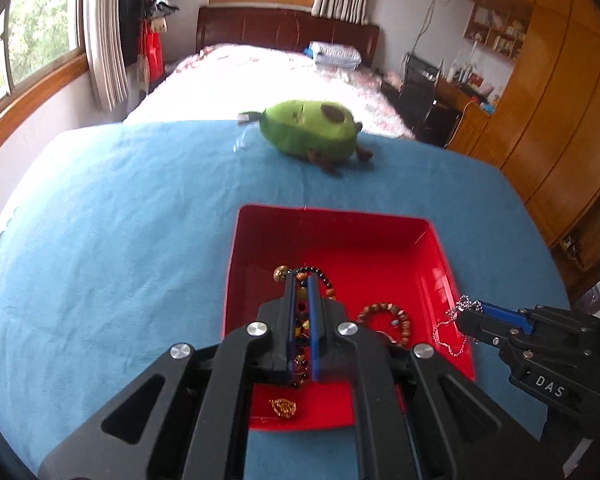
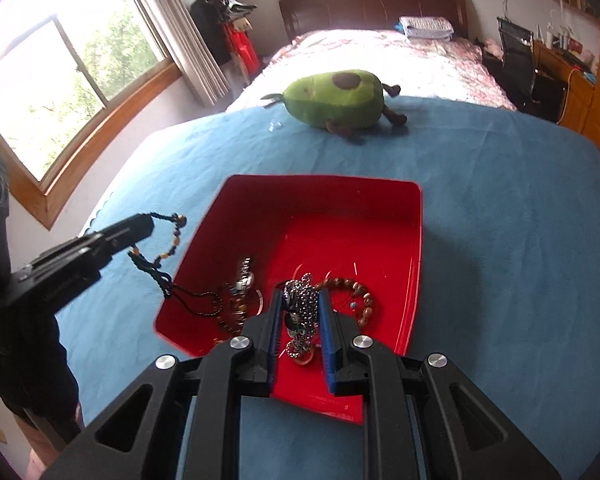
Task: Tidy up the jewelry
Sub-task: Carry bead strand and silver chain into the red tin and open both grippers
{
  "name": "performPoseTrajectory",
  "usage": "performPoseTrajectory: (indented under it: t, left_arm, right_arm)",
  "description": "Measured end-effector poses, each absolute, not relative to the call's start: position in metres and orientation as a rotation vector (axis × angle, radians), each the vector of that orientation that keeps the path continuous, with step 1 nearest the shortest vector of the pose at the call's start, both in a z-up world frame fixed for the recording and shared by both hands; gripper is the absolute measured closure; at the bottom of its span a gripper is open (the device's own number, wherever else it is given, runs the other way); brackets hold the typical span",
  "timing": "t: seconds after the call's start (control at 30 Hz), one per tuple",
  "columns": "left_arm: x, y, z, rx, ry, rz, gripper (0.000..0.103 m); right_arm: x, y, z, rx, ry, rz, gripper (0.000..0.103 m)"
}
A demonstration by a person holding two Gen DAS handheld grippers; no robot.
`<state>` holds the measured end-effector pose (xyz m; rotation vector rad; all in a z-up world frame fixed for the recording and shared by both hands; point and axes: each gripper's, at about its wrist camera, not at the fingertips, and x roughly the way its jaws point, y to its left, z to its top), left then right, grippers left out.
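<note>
A red tray point(image 1: 332, 240) sits on a blue cloth point(image 1: 120, 220) in the lower middle of both views.

In the left wrist view the left gripper point(image 1: 300, 280) fills the bottom of the frame, its jaws pressed together on a string of dark and amber beads point(image 1: 300, 322) that runs between the pads and curls past the tips over the tray. The right wrist view shows this same gripper point(image 2: 146, 224) at the left edge, with the beaded string point(image 2: 172, 240) hanging from it in a loop and trailing into the tray's left corner.

The right gripper point(image 2: 300, 300) is at the bottom of its own view, its jaws a little apart and clamped on a bunched silver ball chain point(image 2: 302, 306). In the left wrist view that gripper point(image 1: 466, 318) enters from the lower right, and the silver chain point(image 1: 450, 330) dangles from its tip over the tray's right rim.

Lying in the tray are a brown bead bracelet point(image 1: 384, 316), just right of the left gripper's fingers, and a small gold piece point(image 1: 283, 407) near the front wall. The right wrist view also shows a metallic item point(image 2: 244, 276) in the left part of the tray, too blurred to name.

Beyond the tray, in the upper middle, a green avocado plush toy point(image 1: 310, 126) lies on the cloth, with a bed point(image 1: 260, 72) behind it.
</note>
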<state>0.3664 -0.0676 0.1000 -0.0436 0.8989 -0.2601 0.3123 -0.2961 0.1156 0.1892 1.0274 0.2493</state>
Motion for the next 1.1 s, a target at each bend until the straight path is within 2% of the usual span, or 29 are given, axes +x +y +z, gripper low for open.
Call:
performPoseTrajectory:
  t: [0.17,0.5,0.53,0.6,0.67,0.93,1.1]
  left_arm:
    - [0.388,-0.072,0.062,-0.040,0.964,-0.249,0.099]
    - [0.402,-0.080,0.022,-0.016,1.032,-0.239,0.099]
    - [0.402,-0.081,0.018,-0.015,1.039,-0.242,0.096]
    - [0.402,-0.078,0.016,-0.024,1.039,-0.232,0.085]
    - [0.398,-0.077,0.017,-0.015,1.020,-0.228,0.067]
    - [0.370,-0.063,0.037,-0.006,0.950,-0.196,0.066]
    - [0.344,-0.055,0.049,-0.011,0.916,-0.183,0.059]
  right_arm:
    - [0.332,-0.297,0.088,0.197,1.064,0.225,0.086]
    - [0.346,-0.292,0.055,0.197,1.114,0.204,0.085]
    - [0.346,-0.292,0.054,0.191,1.113,0.199,0.084]
    - [0.342,-0.292,0.056,0.180,1.097,0.184,0.073]
    - [0.338,-0.294,0.060,0.187,1.073,0.189,0.071]
    - [0.316,-0.299,0.079,0.190,1.017,0.179,0.070]
    - [0.302,-0.297,0.088,0.178,0.991,0.174,0.070]
